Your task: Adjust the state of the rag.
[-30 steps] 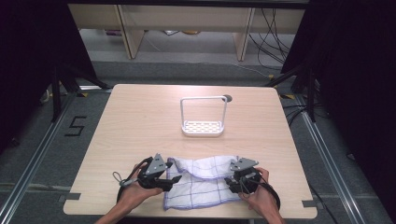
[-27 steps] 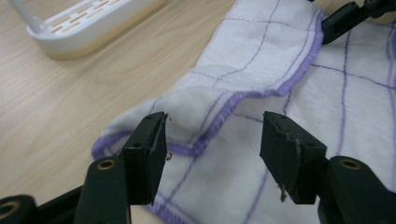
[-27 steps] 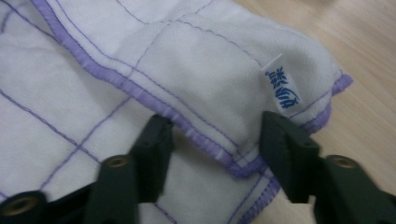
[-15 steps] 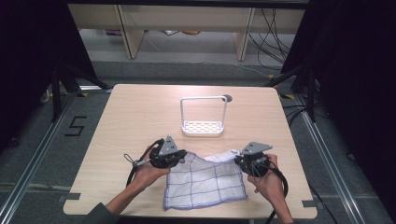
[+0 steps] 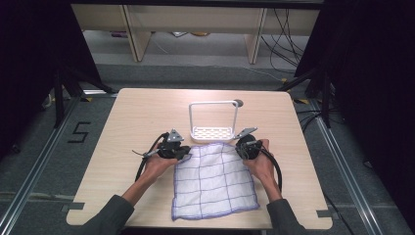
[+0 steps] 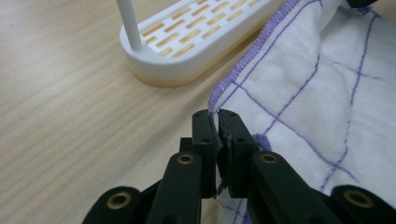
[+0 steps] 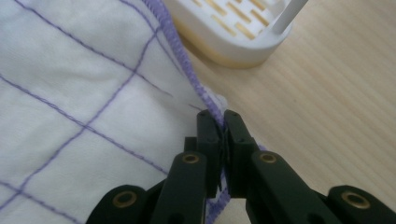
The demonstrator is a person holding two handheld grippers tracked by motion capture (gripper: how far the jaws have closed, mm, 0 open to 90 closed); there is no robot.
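Checked cloth (image 5: 214, 182) lies spread flat on the bench (image 5: 137, 112), far edge just beside the white rack (image 5: 214, 131). Left tool (image 6: 218, 122) and right tool (image 7: 219, 122) are each clamped on a far corner, evidently to keep the cloth taut for spreading or folding.

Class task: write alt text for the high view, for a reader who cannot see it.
Two hands each hold a claw, left claw and right claw, pinching the far corners of a white cloth with purple grid lines, spread flat on a wooden table. A small white rack stands just beyond the cloth.
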